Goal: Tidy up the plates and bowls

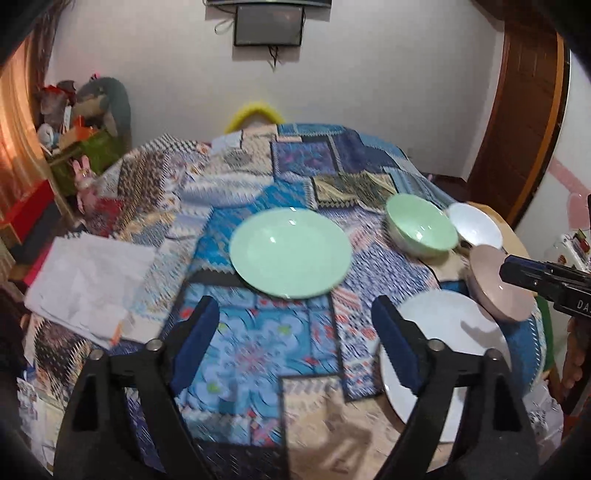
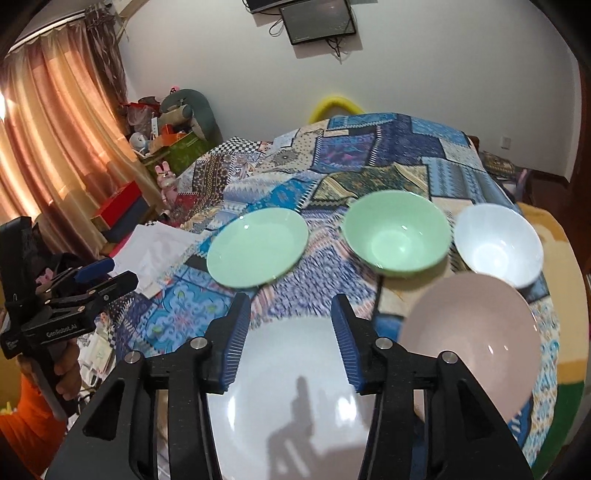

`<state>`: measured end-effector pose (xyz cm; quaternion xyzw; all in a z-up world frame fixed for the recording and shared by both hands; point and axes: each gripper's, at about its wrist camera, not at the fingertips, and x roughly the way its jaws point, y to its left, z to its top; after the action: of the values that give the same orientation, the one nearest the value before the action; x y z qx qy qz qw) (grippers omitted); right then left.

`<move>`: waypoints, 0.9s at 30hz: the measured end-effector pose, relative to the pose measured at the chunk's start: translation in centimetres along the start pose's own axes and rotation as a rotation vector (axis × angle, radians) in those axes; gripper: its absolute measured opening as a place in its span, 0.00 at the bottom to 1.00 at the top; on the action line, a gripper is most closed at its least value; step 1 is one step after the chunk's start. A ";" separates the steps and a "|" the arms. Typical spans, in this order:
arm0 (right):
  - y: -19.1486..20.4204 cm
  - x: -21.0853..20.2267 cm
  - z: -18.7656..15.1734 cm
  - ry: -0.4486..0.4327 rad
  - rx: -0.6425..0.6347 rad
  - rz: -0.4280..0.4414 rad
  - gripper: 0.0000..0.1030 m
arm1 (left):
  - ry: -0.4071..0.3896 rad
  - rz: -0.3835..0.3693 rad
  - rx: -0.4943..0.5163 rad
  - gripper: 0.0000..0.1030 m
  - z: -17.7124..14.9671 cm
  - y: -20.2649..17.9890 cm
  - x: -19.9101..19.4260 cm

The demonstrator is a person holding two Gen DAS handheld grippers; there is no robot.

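Left wrist view: left gripper (image 1: 291,328) gapes wide, empty, green plate (image 1: 290,252) ahead; right gripper (image 2: 290,332) partly open, empty, above white plate (image 2: 291,398).

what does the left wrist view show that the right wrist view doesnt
Only the left wrist view: the brown door at the right edge, and the right hand-held gripper from the side, by the pink plate.

Only the right wrist view: the curtain and the left hand-held gripper from the side, jaws apart, nothing between them.

Both: green plate, green bowl, white bowl, white plate, patchwork cloth, wall screen.
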<state>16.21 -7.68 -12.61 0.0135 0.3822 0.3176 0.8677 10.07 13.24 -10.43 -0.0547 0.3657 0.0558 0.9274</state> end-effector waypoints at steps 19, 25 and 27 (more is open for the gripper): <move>1.4 10.9 3.3 0.156 -0.055 -0.074 0.47 | 0.068 0.029 -0.036 0.93 2.4 5.4 10.8; 1.3 14.1 4.2 0.188 -0.066 -0.097 0.47 | 0.135 0.021 -0.081 0.93 2.9 7.5 15.6; 1.4 15.1 4.5 0.204 -0.072 -0.101 0.47 | 0.154 0.013 -0.094 0.93 3.1 8.2 17.1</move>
<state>26.11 2.86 -18.97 -0.0694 0.4569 0.2867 0.8392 23.41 22.87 -20.40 -0.0999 0.4331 0.0744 0.8927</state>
